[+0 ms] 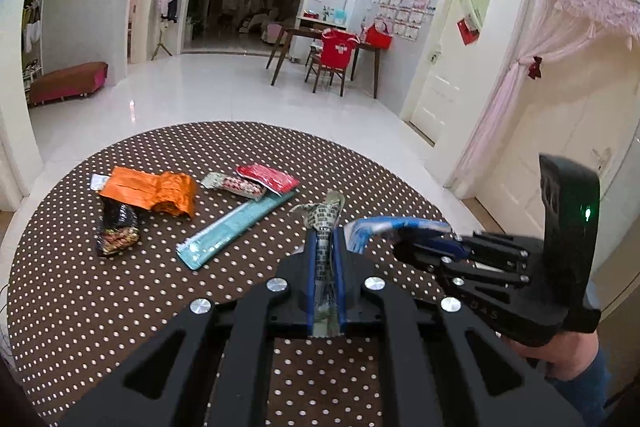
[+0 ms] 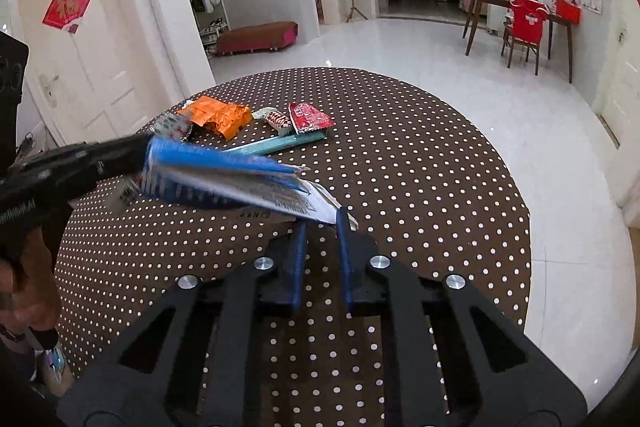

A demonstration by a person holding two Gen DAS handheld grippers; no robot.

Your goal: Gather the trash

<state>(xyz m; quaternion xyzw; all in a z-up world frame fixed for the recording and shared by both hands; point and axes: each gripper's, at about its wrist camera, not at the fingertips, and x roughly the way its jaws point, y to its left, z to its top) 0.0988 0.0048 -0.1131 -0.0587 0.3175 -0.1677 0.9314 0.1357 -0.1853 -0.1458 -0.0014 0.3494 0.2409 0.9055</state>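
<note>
On the dotted round table [image 1: 100, 307], wrappers [image 1: 152, 189] lie amid white tiled floor [image 1: 208, 83].

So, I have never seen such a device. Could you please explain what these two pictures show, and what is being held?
There is no robot here. A person holds a two-finger gripper in each hand, and each gripper carries a wide-angle camera looking along its fingers, so you get one picture per hand.

In the left view, the left gripper is clamped on a grey printed wrapper. In the right view, a blue wrapper reaches the right gripper; whether it is gripped is unclear.

On the dotted table lie an orange foil wrapper, a dark wrapper, a long teal packet, a patterned wrapper and a red packet.
</note>
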